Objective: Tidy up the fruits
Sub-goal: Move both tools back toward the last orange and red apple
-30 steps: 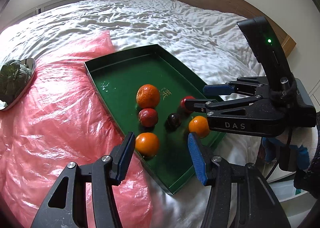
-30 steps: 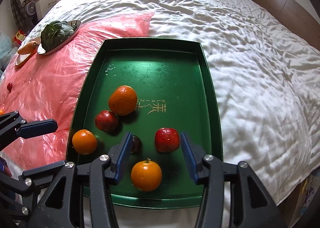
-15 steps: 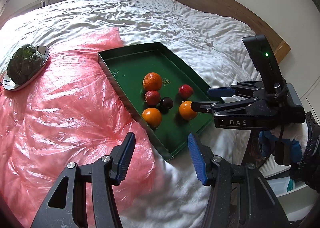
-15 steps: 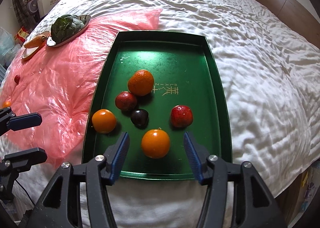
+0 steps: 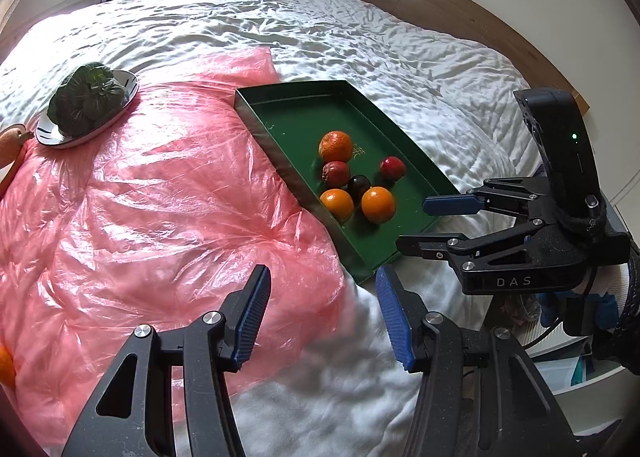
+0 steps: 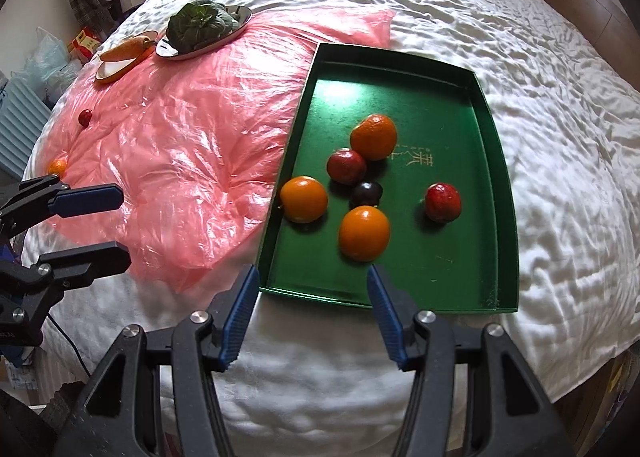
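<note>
Over on the far left of the pink plastic sheet [image 6: 180,145], a small orange [image 6: 58,167] and a little red fruit [image 6: 85,117] lie loose, well apart from the green tray [image 6: 496,185]. The left gripper [image 6: 104,225], jaws wide and empty, hovers nearest them, with the small orange just beyond its fingertips, so that hand looks best placed to fetch them. Six fruits already sit in the tray, clustered toward its left side. The right gripper [image 6: 310,311], also wide and holding nothing, hangs at the tray's near edge, an orange [image 6: 364,233] just ahead.
</note>
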A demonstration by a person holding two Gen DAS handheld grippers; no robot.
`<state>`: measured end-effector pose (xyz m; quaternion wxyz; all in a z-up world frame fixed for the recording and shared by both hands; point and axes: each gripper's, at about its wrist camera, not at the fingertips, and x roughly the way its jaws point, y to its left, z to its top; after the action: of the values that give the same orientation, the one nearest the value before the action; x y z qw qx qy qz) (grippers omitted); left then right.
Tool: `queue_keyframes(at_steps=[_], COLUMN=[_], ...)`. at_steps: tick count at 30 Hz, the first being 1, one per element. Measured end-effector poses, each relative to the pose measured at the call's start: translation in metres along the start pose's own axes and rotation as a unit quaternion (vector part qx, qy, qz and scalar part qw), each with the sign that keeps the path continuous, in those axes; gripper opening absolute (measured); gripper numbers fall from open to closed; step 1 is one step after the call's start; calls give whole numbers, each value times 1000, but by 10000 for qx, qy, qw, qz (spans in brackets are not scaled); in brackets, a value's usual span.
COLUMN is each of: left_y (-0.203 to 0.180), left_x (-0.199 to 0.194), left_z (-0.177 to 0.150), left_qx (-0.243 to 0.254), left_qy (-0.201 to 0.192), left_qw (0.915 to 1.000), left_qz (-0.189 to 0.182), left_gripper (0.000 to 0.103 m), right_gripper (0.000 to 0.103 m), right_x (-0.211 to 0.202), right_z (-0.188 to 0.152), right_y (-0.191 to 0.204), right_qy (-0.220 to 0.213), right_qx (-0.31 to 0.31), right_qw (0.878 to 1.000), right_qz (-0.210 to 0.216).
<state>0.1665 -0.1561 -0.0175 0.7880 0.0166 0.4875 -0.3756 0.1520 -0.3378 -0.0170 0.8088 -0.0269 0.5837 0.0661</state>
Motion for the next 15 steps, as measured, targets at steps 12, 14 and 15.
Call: queue_keyframes(at_steps=[12, 14, 15], left_y=[69, 83, 91], left_x=[-27, -34, -38], left_z=[-36, -44, -48], left_qx=[-685, -834, -908], left_qy=[16, -21, -45], left_qw=[9965, 9946, 9933], left_qz=[479, 614, 711], left_gripper=[49, 49, 49], right_gripper=[82, 82, 82], right_x=[30, 34, 36], right_z=[22, 30, 34], right_y=[84, 101, 109], right_qy=[142, 112, 96], right_qx=[-607, -776, -846], right_qw=[9954, 9935, 9925], right_qz=[724, 822, 881])
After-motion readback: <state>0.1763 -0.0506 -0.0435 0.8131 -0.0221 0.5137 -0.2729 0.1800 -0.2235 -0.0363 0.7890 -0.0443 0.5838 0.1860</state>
